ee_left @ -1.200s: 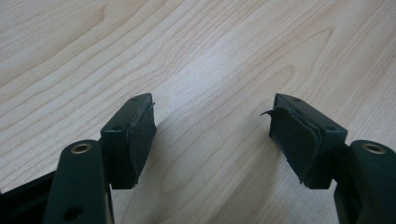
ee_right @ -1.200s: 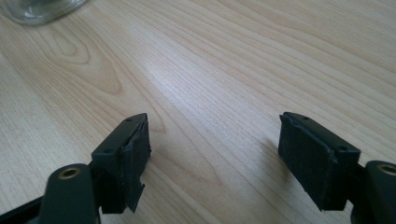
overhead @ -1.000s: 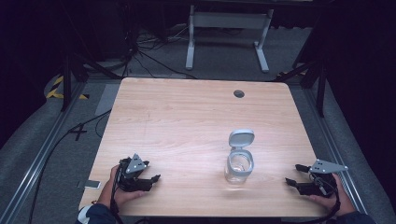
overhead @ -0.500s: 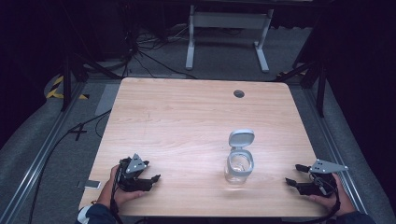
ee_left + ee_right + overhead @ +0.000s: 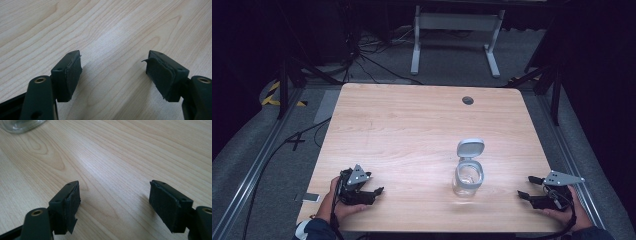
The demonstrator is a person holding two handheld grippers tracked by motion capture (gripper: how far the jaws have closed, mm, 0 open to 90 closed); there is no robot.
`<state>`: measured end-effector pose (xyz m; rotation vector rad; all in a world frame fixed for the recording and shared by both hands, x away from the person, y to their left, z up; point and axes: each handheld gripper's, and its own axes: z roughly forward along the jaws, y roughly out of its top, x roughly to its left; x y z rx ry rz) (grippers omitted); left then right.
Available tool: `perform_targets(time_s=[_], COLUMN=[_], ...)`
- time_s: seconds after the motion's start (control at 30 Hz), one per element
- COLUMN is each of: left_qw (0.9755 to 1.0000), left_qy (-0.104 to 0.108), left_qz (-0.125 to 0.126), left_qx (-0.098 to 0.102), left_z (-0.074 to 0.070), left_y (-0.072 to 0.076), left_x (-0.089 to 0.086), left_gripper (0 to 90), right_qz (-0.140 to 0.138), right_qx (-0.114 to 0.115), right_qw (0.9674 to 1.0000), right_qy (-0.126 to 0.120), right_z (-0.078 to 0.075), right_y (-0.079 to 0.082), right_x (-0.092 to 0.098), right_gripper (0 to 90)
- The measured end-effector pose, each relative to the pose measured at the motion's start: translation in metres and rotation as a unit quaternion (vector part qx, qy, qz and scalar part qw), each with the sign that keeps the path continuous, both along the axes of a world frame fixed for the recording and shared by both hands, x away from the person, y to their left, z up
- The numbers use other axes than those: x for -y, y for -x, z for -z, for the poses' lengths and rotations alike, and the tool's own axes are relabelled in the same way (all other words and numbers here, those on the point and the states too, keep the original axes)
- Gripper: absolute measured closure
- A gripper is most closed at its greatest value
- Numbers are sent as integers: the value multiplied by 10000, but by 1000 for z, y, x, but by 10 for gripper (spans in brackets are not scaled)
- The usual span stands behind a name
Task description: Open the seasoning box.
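Note:
A clear glass jar stands on the wooden table, right of centre near the front, its grey hinged lid flipped up behind it. The jar's base reaches into the top left corner of the right gripper view. My left gripper rests at the front left corner, held by a hand, open with nothing between its pads. At the front right corner my right gripper lies open too, jaws pointing left toward the jar and well apart from it, bare wood between its pads.
A round grommet hole sits near the table's far edge. Beyond the table stand a white metal frame and cables on grey floor. Rails run along both sides of the table.

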<state>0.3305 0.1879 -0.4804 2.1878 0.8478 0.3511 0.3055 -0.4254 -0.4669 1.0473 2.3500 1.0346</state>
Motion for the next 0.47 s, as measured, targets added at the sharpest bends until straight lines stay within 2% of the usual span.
perform_targets(time_s=[0.47], left_qw=[10000], left_qy=[22], left_qz=[-42], left_qx=[-29], left_z=[0], left_y=[-1], left_x=[1], left_gripper=[271], right_qz=[1], right_qx=[0], right_qw=[10000], right_qy=[-1], right_z=[0], right_y=[0], right_x=[0], right_gripper=[250])
